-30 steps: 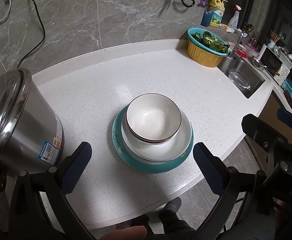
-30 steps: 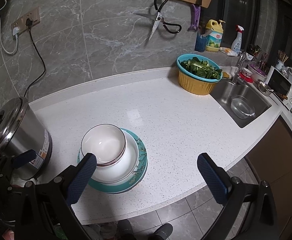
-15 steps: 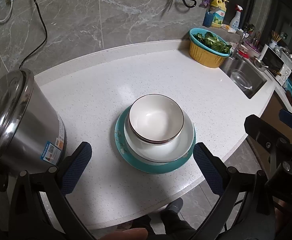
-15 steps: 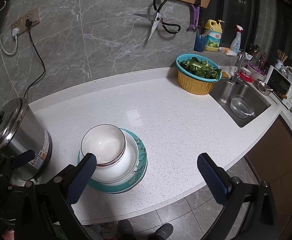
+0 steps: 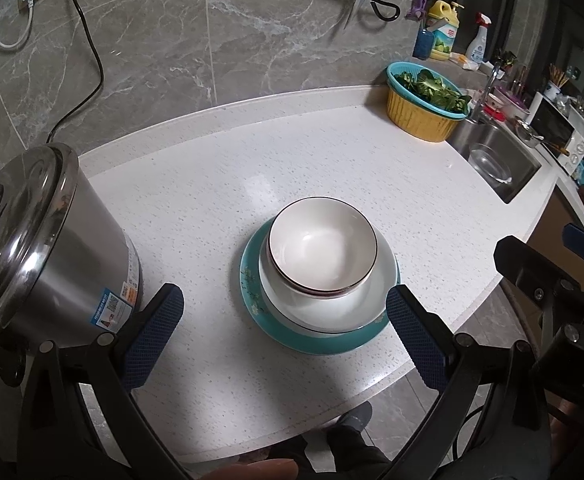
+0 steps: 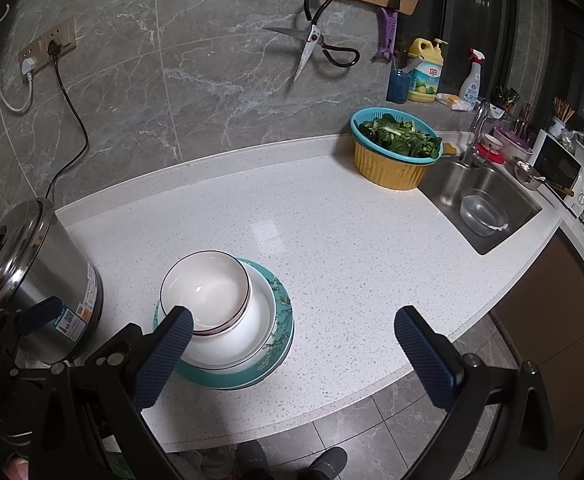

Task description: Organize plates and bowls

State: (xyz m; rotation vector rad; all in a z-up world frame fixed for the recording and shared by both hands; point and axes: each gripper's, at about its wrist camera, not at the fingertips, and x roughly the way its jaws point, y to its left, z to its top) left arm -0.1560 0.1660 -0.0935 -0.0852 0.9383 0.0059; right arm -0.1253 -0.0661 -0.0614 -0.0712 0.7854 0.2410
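The bowl (image 5: 322, 245) sits nested on the plates (image 5: 319, 332) beside the pot (image 5: 40, 240); stacking looks finished. Both the left gripper (image 5: 282, 334) and right gripper (image 6: 293, 354) hang open, empty.

Left gripper (image 5: 280, 334) spread wide, empty, held above the counter edge (image 5: 371, 392). Right gripper (image 6: 293, 354) likewise wide, empty, beside it over the same edge.

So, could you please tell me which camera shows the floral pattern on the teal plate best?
The right wrist view: the teal plate shows its branch-and-blossom pattern along the exposed right rim. In the left wrist view the teal plate shows only a few blossoms on its left rim.
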